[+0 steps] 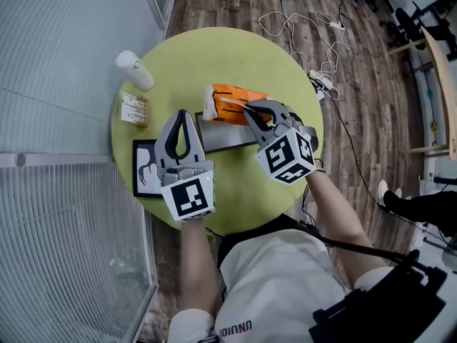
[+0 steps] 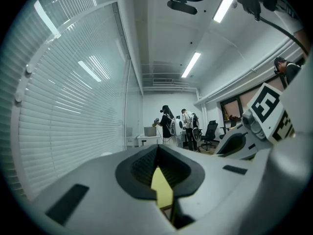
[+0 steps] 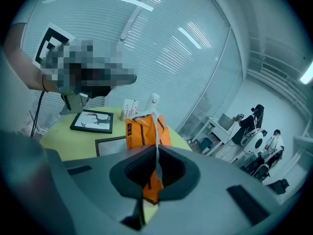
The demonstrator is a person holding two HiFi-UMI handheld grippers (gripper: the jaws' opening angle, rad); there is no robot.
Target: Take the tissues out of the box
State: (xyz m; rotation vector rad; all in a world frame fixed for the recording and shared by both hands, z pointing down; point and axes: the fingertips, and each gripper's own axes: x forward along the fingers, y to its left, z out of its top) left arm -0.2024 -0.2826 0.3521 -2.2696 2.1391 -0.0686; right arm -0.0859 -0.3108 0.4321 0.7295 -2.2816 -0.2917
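An orange tissue pack lies near the middle of the round yellow-green table. My right gripper reaches over the pack's near side, shut on a thin white tissue that stretches from the pack's top. In the right gripper view the tissue runs as a narrow strip into the closed right gripper, with the orange pack just beyond. My left gripper hovers left of the pack, jaws together and nothing in them. The left gripper points out across the room.
A white cylinder and a small printed card box stand at the table's far left. A black-framed picture lies under my left gripper, a grey-framed panel beside the pack. Cables trail on the wooden floor.
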